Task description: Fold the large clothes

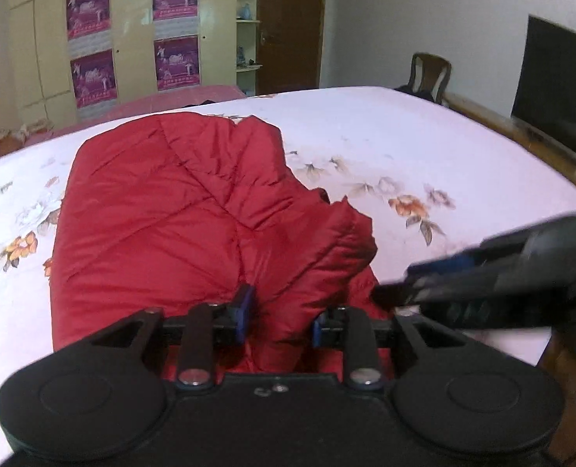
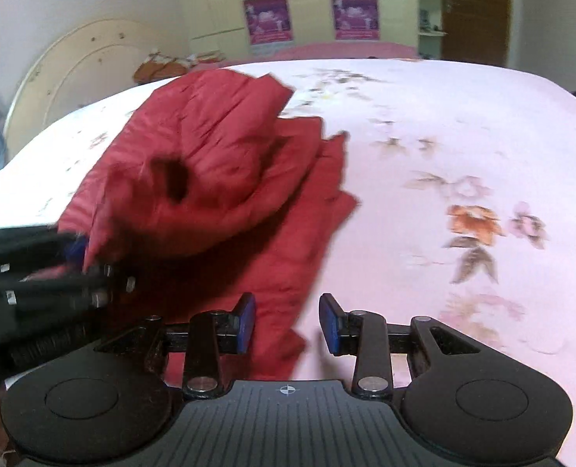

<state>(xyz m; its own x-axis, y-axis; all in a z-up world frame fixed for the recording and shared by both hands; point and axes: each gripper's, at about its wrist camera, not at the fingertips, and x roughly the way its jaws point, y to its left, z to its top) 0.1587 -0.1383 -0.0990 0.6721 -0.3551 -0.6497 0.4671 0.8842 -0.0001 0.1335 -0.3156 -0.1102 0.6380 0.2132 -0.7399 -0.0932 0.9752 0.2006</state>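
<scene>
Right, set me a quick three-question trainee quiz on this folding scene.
1. True or false: the red jacket lies on a plain blue sheet.
2. Which gripper has no fabric between its fingers?
3. In the left wrist view, what stands to the right of the brown door? A) chair B) ladder C) bicycle

Key
1. False: the sheet is pale with a flower print.
2. The right gripper; the left gripper has jacket fabric between its fingers.
3. A, the chair.
</scene>
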